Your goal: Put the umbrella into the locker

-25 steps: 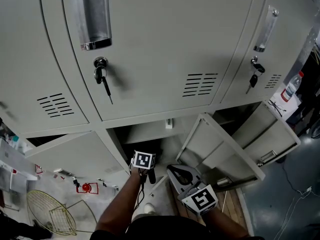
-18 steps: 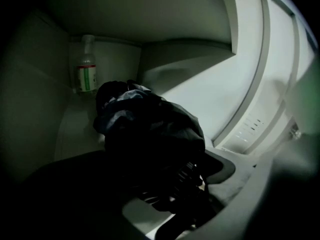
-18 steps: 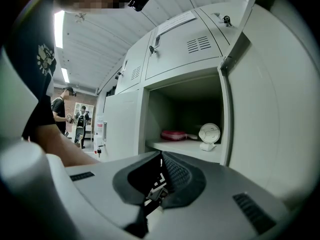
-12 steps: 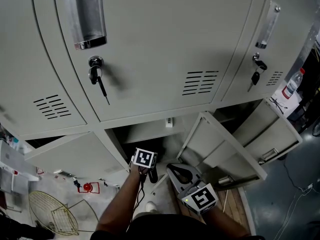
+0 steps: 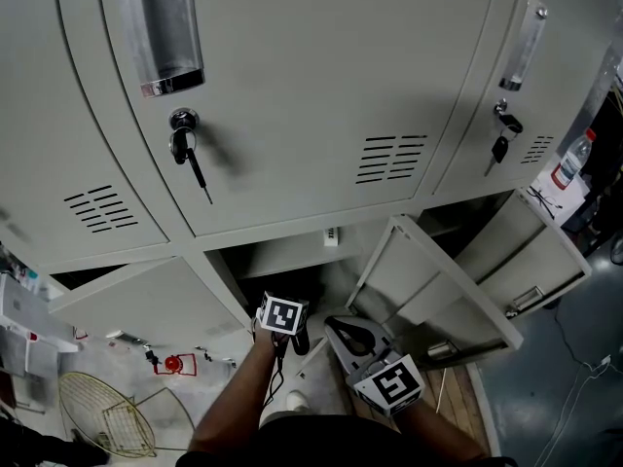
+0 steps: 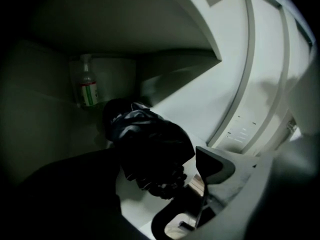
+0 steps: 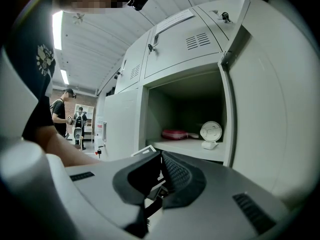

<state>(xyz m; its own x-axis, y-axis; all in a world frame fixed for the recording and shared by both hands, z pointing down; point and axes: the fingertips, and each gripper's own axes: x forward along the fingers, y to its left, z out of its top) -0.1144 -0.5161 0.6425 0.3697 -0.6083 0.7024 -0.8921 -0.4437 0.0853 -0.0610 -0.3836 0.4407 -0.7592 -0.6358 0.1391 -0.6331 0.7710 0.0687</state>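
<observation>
A dark folded umbrella [image 6: 150,149] lies on the floor of the open lower locker compartment [image 5: 282,261]. My left gripper [image 6: 160,171] reaches into that compartment. Its jaws have just been opening and now stand wide on either side of the umbrella, with the right fingertip [image 6: 216,160] apart from it. From the head view, its marker cube [image 5: 282,315] sits at the compartment's mouth. My right gripper [image 5: 348,337] hangs beside it outside the locker. Its pads [image 7: 160,159] are shut together with nothing between them.
A small bottle [image 6: 88,89] stands at the compartment's back. The locker door [image 5: 428,280] hangs open to the right. A neighbouring open compartment holds a red thing [image 7: 175,134] and a white fan [image 7: 211,132]. Keys [image 5: 185,146] hang above. A wire basket [image 5: 97,412] lies on the floor.
The head view has drifted slightly. Both grippers stay where they were, the left one at the compartment's mouth.
</observation>
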